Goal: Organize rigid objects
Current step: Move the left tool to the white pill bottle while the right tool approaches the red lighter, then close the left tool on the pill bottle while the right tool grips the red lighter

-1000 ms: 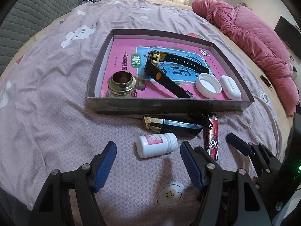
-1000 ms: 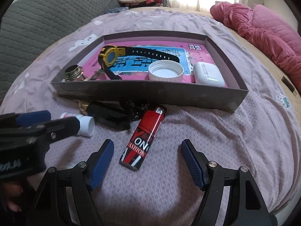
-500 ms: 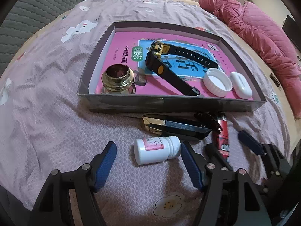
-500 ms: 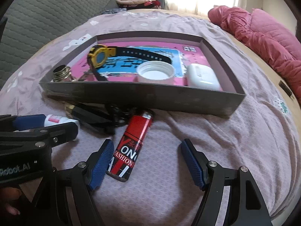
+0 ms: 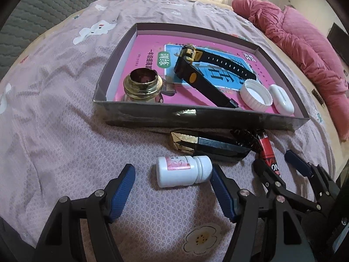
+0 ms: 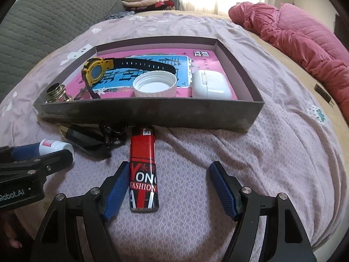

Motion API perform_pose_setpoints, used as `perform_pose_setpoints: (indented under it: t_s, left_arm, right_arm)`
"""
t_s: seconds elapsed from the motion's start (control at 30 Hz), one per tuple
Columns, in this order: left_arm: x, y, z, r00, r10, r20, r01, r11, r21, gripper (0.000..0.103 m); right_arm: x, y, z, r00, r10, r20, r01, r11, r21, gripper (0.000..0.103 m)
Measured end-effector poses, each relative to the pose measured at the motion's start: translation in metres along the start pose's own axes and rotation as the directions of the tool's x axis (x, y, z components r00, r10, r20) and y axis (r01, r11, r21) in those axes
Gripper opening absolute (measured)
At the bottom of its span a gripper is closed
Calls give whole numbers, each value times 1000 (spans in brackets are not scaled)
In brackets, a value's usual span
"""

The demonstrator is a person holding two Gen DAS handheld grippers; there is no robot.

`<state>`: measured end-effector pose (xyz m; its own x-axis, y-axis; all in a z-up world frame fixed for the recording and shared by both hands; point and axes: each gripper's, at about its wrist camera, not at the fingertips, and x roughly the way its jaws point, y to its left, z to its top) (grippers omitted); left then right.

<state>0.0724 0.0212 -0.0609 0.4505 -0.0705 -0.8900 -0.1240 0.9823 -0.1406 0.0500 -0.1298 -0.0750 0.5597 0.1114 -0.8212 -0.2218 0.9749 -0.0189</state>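
Bedspread [image 5: 54, 113], lilac, cartoon print: work surface for all items.

Left gripper [image 5: 172, 187]: jaws wide apart, empty, set low astride the white pill bottle [image 5: 183, 170]. Bottle on its side, cap toward the right; blue fingertips [image 5: 122, 185] flanking both ends without touching. Judged lined up for an end-to-end pinch.

Shallow grey box [image 5: 196, 118]: collection point, lined with a pink booklet [image 6: 202, 59]. Contents, left to right: brass threaded fitting [image 5: 142, 85] upright in the near-left corner; yellow-faced digital watch [image 6: 96, 72], black strap trailing across the booklet; white screw cap [image 6: 154, 84], open side up; white earbud case [image 6: 210, 83] near the right wall. Presumably sorted already.

Outside, along the box's near wall: black faceted piece with gold end [image 5: 207, 144], identity unclear, just beyond the bottle; dark tangled item [image 6: 113, 131] beside it, too small to name.

Red lighter [image 6: 142, 168]: flat on the bedspread, top end touching the box wall, lengthwise toward the camera.

Right gripper [image 6: 168, 187]: jaws wide apart, empty, lighter's lower half between them, nearer the left finger. Likely staged for closing across the narrow width, then lifting into the box.
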Motion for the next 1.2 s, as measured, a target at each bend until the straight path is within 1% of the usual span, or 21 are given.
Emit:
perform_pose_setpoints:
  t_s: [0.13, 0.23, 0.3, 0.33, 0.37, 0.4, 0.47, 0.53, 0.6, 0.63, 0.7, 0.83, 0.97, 1.2]
  left_arm:
    - [3, 3, 2, 1000, -11, 8, 11, 1000, -19, 69]
    - [6, 3, 2, 1000, -4, 17, 4, 1000, -13, 68]
    - [6, 3, 2, 1000, 3, 25, -3, 1000, -7, 62]
    - [6, 3, 2, 1000, 3, 29, -3, 1000, -8, 60]
    - [6, 5, 3, 999, 4, 34, -4, 1000, -10, 54]
    - [6, 6, 3, 999, 6, 37, -5, 1000, -12, 49]
    - [5, 10, 4, 999, -10, 43, 10, 1000, -20, 49]
    - [5, 12, 4, 999, -23, 48, 24, 999, -22, 48]
    - [4, 13, 3, 998, -28, 53, 29, 999, -17, 48]
    - [3, 13, 3, 998, -30, 55, 31, 999, -12, 48]
    - [1, 13, 2, 998, -32, 62, 33, 999, -4, 48]
    - [-7, 16, 1, 996, -48, 77, 49, 999, -12, 48]
    - [-16, 19, 2, 994, -53, 99, 56, 998, -24, 48]
    - [-33, 16, 4, 986, -77, 145, 80, 997, -13, 48]
  right_arm:
    - [5, -1, 2, 1000, 17, 8, -17, 1000, -1, 73]
    - [6, 2, 4, 999, 27, 18, -26, 999, -33, 65]
    - [4, 5, 4, 999, 33, 27, -31, 998, -59, 53]
    - [3, 6, 4, 999, 40, 30, -38, 997, -70, 50]
    - [3, 7, 4, 998, 54, 31, -51, 996, -77, 46]
    - [3, 7, 4, 997, 64, 30, -62, 995, -77, 44]
    - [3, 4, 4, 996, 86, 28, -84, 994, -64, 41]
    - [3, -2, 5, 994, 108, 26, -107, 994, -37, 35]
    - [2, -8, 6, 992, 123, 25, -122, 992, -11, 28]
    - [1, -11, 6, 991, 131, 24, -131, 991, 2, 26]
    - [-1, -17, 6, 990, 142, 22, -142, 989, 27, 17]
    - [-4, -30, 4, 985, 173, 17, -174, 981, 85, 14]
    - [-7, -33, 4, 982, 188, 17, -189, 977, 99, 11]
    - [-17, -39, 5, 976, 216, 37, -219, 967, 128, 10]
